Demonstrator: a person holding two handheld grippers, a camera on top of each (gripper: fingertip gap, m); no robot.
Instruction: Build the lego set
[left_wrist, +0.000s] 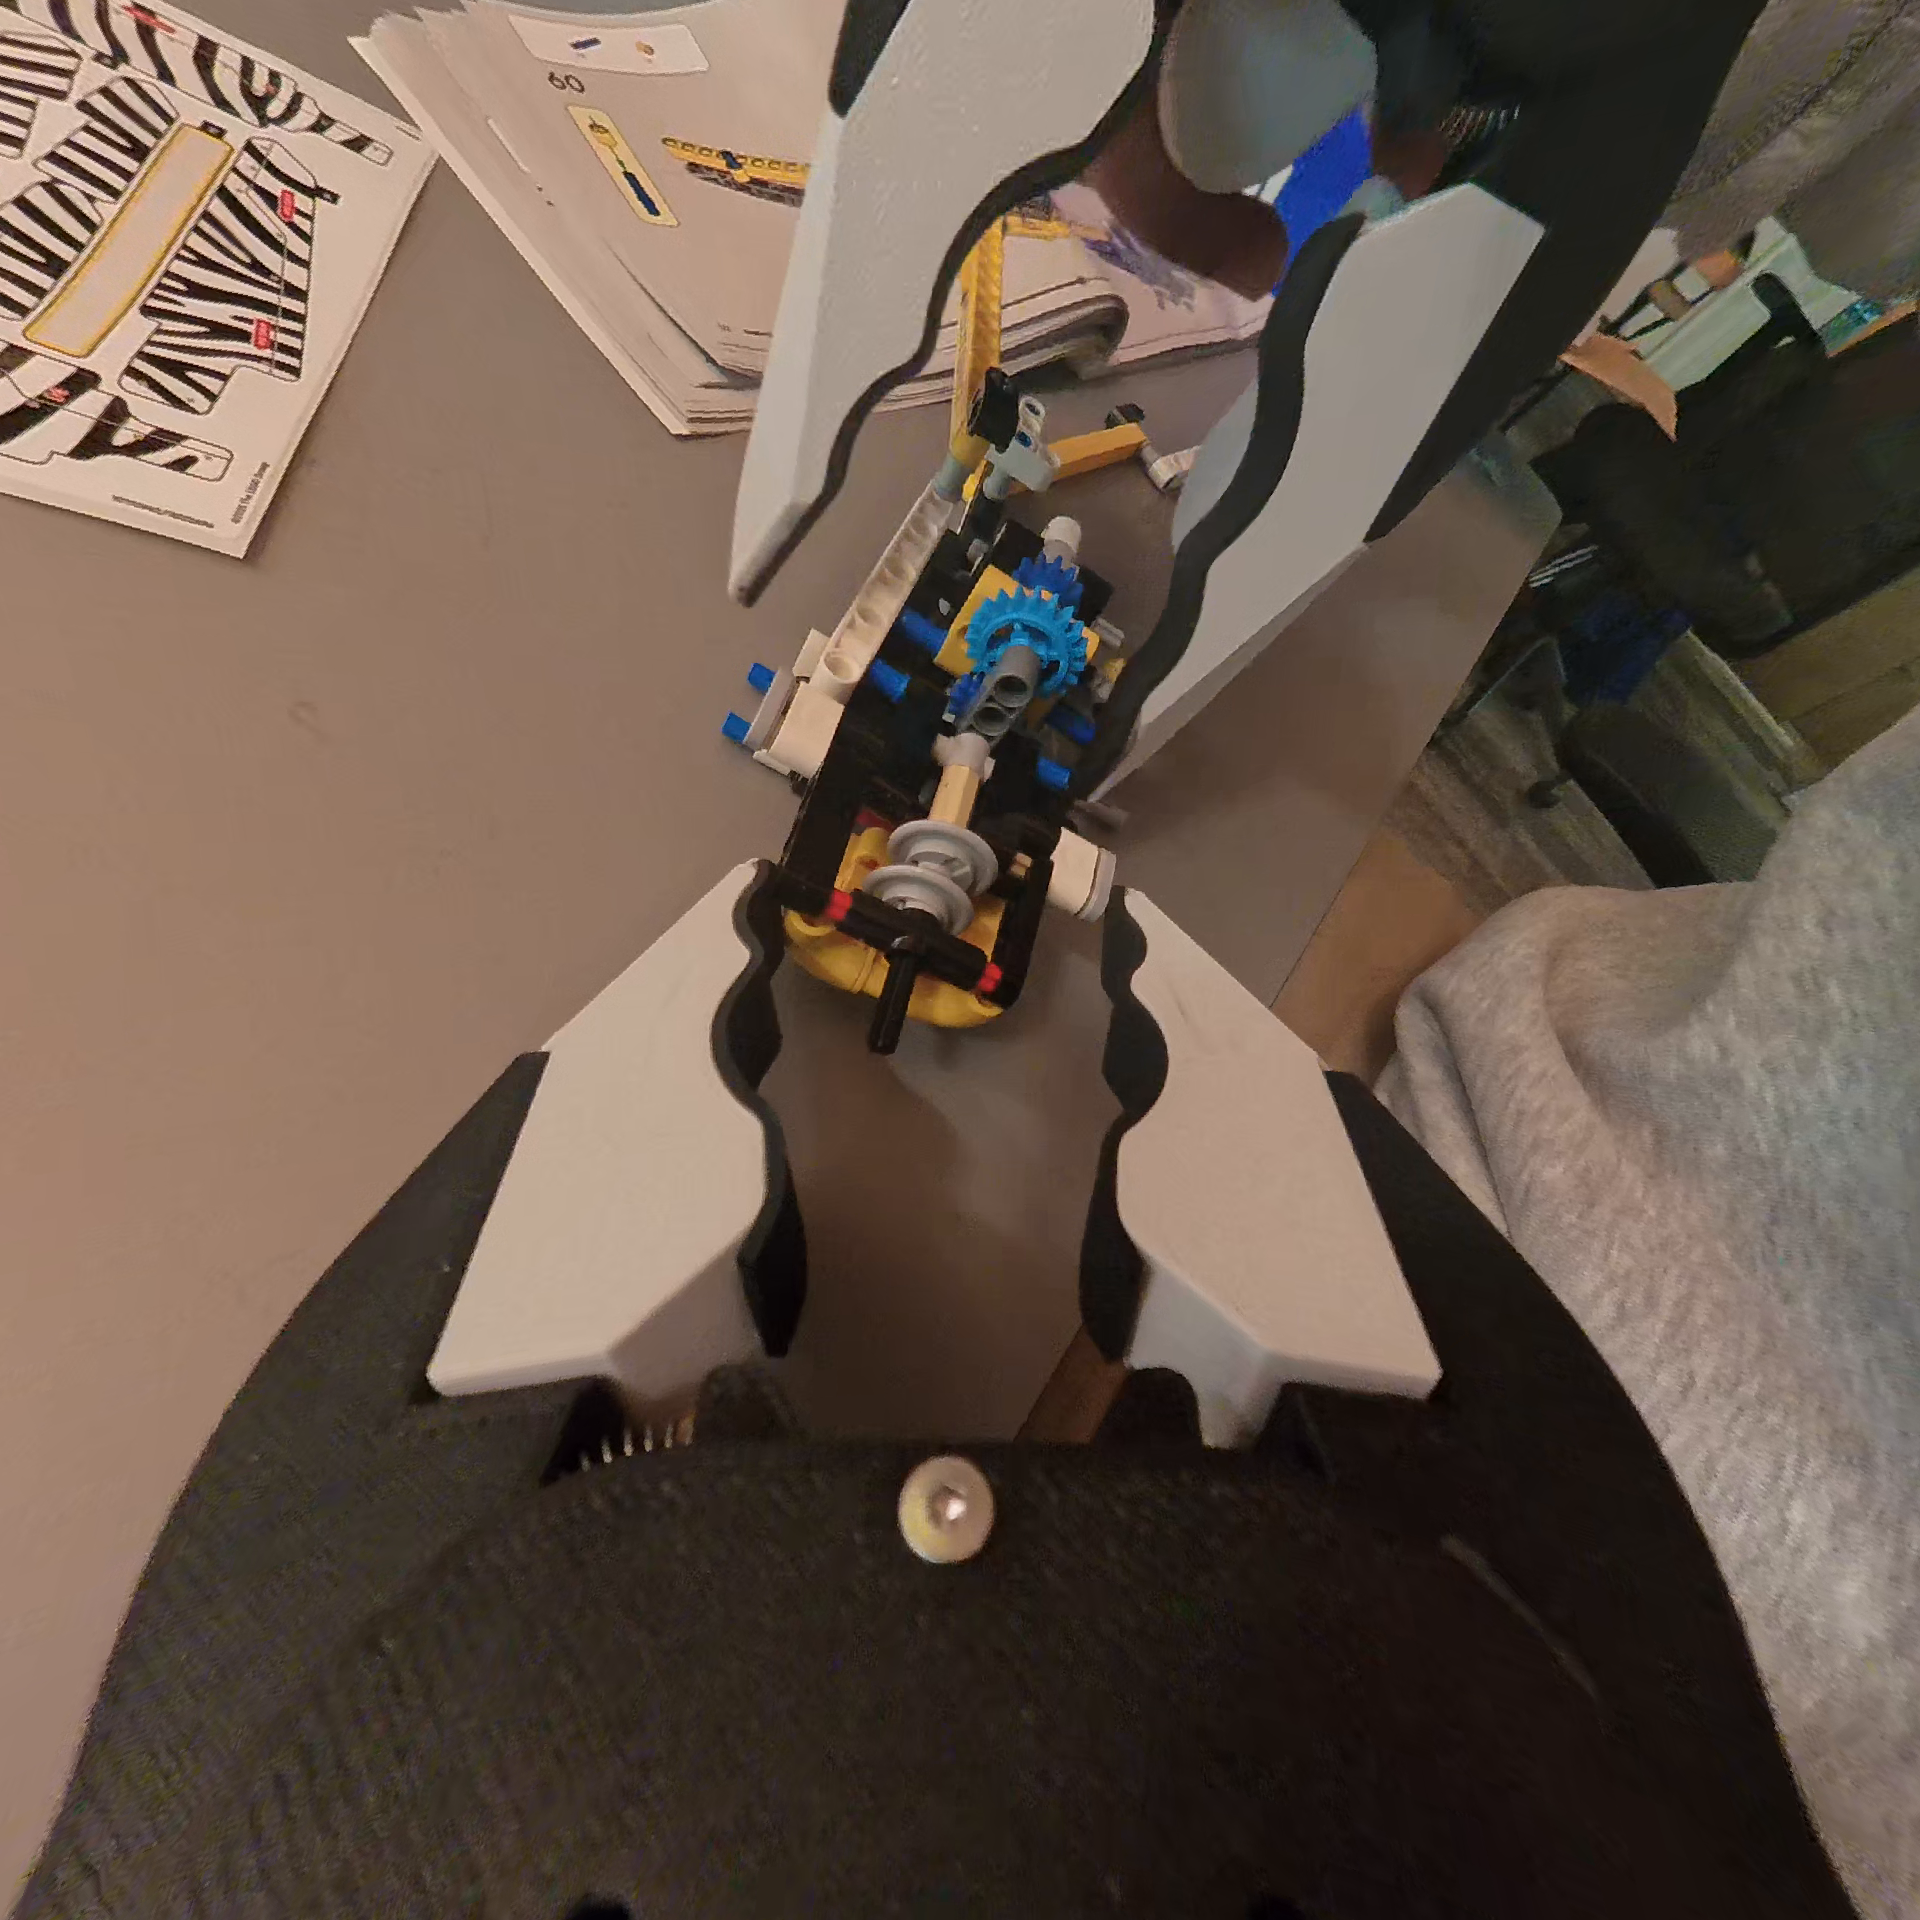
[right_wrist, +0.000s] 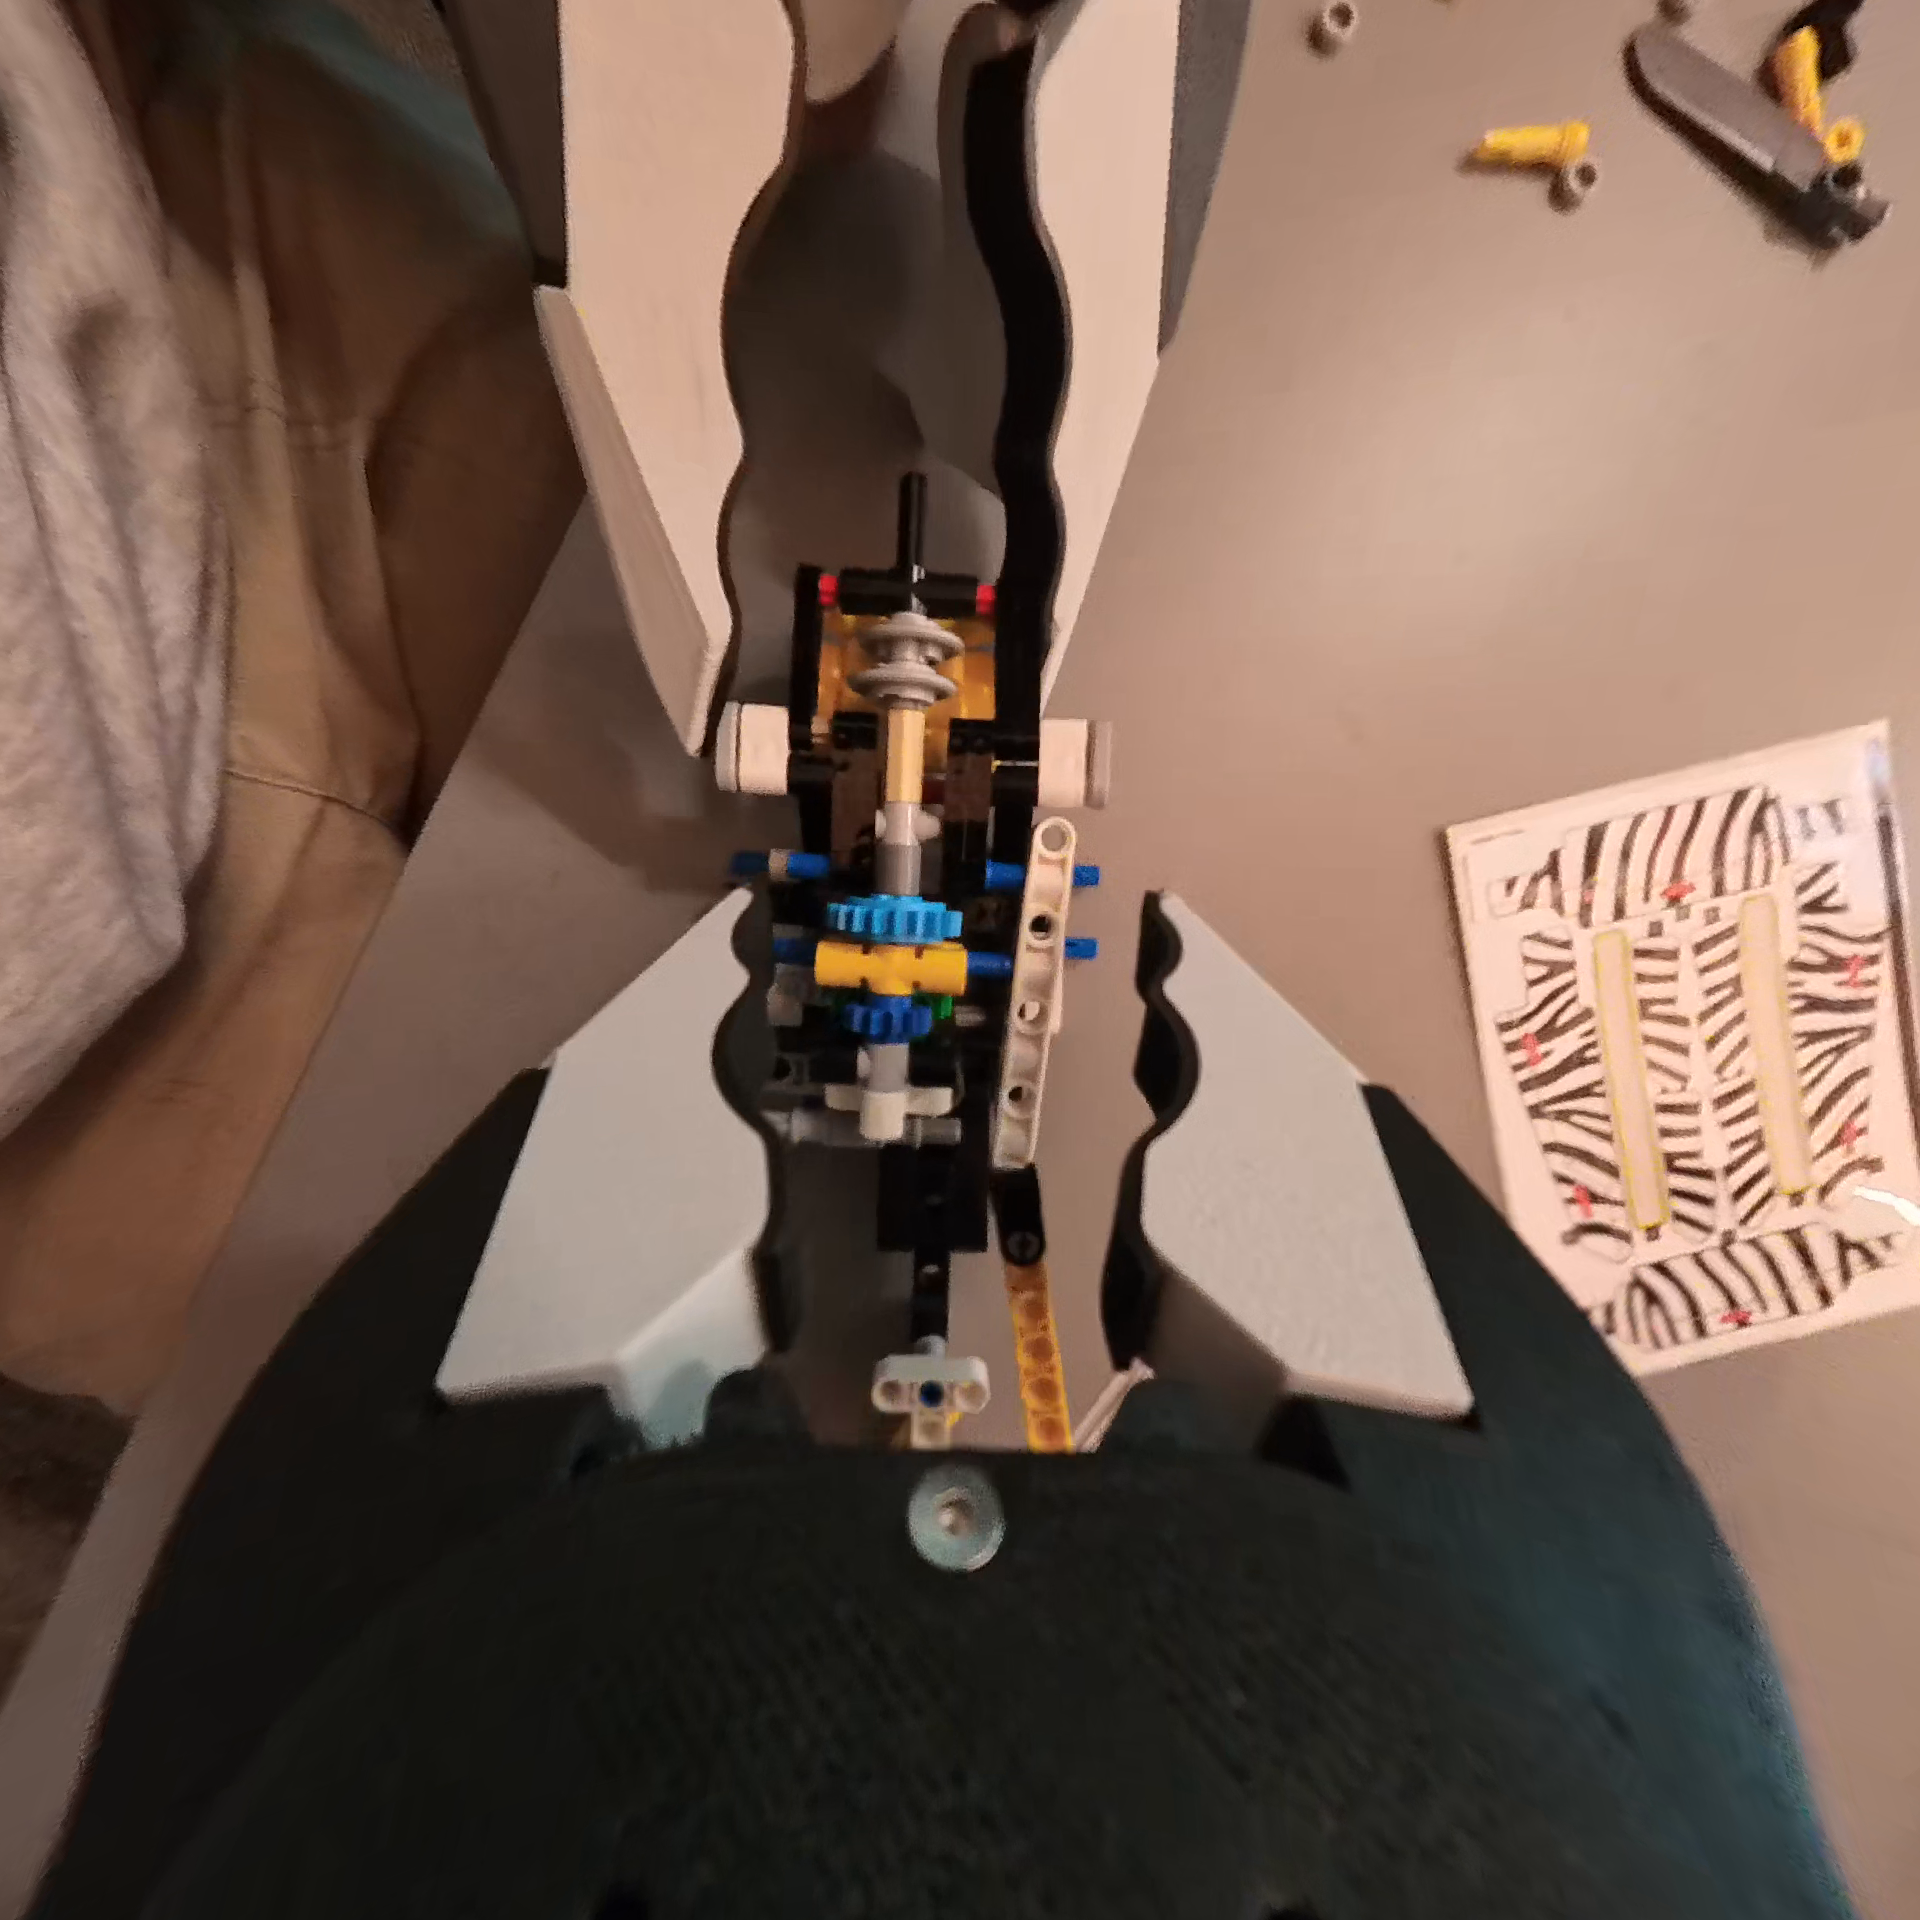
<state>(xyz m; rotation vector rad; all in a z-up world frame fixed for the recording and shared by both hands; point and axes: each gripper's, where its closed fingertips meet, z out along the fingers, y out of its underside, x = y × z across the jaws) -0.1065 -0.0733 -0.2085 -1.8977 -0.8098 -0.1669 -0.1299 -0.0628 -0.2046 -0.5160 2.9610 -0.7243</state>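
Two grippers, left (left_wrist: 930, 914) and right (right_wrist: 940, 914), flanked a half-built Lego chassis (right_wrist: 899, 914) on the grey tabletop (left_wrist: 364, 831), jaws wide apart, gripping nothing. Gears were fitted; loose parts (right_wrist: 1538, 151) and sticker sheet (right_wrist: 1683, 1049) beside the chassis remained unused.

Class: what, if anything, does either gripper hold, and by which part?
Nothing is clearly held: both the left gripper and right gripper are open around the Lego model.

sticker sheet (left_wrist: 156, 260): cut by left edge | booklet (left_wrist: 644, 208): partly hidden
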